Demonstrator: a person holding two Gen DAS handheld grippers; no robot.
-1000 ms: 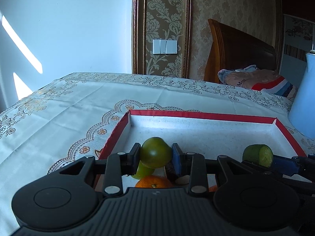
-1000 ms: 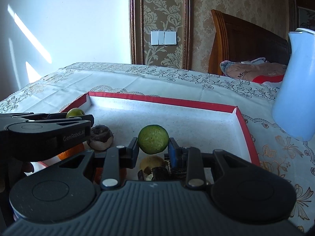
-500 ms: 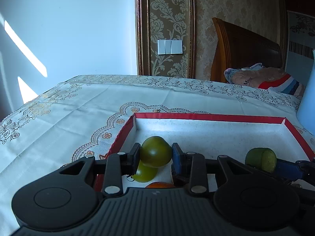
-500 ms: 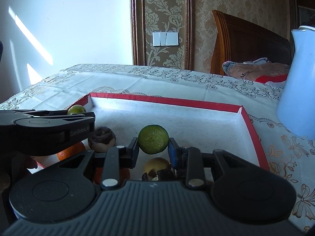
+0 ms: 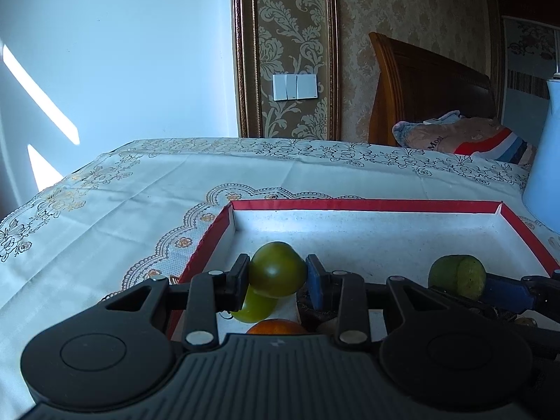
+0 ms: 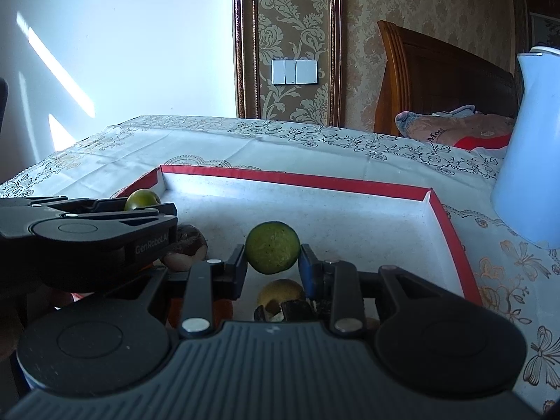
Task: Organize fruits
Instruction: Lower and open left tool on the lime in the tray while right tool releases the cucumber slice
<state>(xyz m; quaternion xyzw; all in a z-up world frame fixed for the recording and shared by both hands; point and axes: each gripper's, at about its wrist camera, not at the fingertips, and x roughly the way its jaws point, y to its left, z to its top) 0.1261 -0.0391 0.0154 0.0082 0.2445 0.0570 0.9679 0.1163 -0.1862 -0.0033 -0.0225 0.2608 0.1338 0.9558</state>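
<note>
Left wrist view: the left gripper (image 5: 276, 278) is clamped on a dark green tomato (image 5: 277, 268), held above the red-rimmed tray (image 5: 364, 205), with a yellow-green fruit (image 5: 253, 303) and an orange (image 5: 276, 327) below at 6 o'clock. It looks smooth, light and bruisable, probably best squeezed gently across its widest part. At 3 o'clock, the right gripper (image 6: 272, 269) pinches a rough-skinned lime (image 6: 272, 247), likely firmer. Both grippers tilt slightly downward over the tray.

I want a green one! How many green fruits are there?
3: a dark green fruit in the left gripper, a rough lime-green fruit in the right gripper, a yellow-green fruit under the left one. More may be hidden.
</note>
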